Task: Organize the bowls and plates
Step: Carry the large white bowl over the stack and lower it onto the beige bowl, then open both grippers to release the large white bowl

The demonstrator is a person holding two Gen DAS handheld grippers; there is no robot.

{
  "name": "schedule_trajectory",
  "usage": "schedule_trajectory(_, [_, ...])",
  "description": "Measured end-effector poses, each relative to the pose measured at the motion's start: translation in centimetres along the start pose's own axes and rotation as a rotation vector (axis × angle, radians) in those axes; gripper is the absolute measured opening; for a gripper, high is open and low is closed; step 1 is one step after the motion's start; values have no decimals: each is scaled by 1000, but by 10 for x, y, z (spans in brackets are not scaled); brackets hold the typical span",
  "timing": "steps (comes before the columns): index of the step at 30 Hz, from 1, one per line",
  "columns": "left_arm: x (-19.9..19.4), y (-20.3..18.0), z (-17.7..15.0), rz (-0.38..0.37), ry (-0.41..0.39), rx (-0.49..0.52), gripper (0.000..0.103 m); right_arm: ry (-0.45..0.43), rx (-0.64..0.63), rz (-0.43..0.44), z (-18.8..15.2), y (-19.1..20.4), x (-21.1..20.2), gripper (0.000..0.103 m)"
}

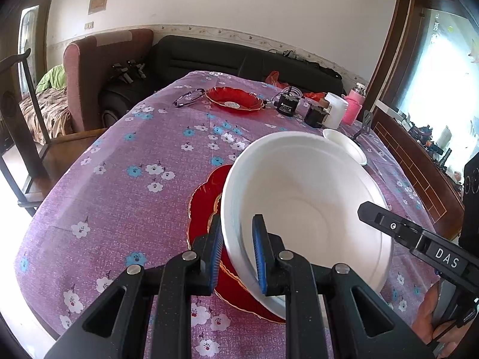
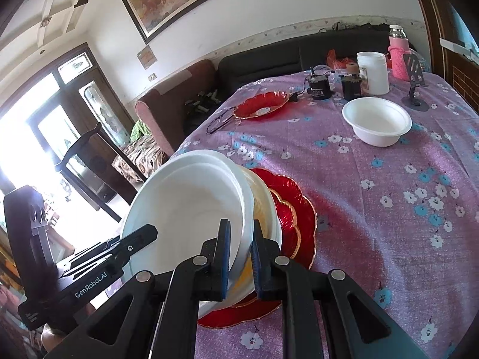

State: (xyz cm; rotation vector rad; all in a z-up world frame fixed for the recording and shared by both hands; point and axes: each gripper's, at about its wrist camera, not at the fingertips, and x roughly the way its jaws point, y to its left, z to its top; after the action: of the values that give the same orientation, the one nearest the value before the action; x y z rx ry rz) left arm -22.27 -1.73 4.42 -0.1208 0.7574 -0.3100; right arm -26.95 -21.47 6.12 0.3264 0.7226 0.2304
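Several things crowd the far end of the desk (image 1: pixel 119 179): a red plate (image 1: pixel 235 99), eyeglasses (image 1: pixel 188 97), a white jar (image 1: pixel 336 110), a pink bottle (image 1: pixel 353 106) and a lone white bowl (image 2: pixel 376 121) to the right. Near the front, a stack of white bowls (image 2: pixel 191 209) sits tilted above a red scalloped plate (image 2: pixel 295 218). The left tool (image 1: pixel 238 254) is clamped on the stack's left rim and the right tool (image 2: pixel 241 257) on its right rim, both closed tight.

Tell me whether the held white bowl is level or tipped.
Tipped. The white bowl leans over the red plate, its rim pinched by both the left claw and right claw.
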Motion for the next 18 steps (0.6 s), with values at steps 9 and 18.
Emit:
schedule_trajectory(9, [2, 1, 1, 3, -3, -2, 18, -15, 6, -9, 2, -3, -5, 22])
schedule_trajectory(18, [-2, 3, 0, 7, -11, -7, 20, -34, 22, -8, 2, -8, -12, 26])
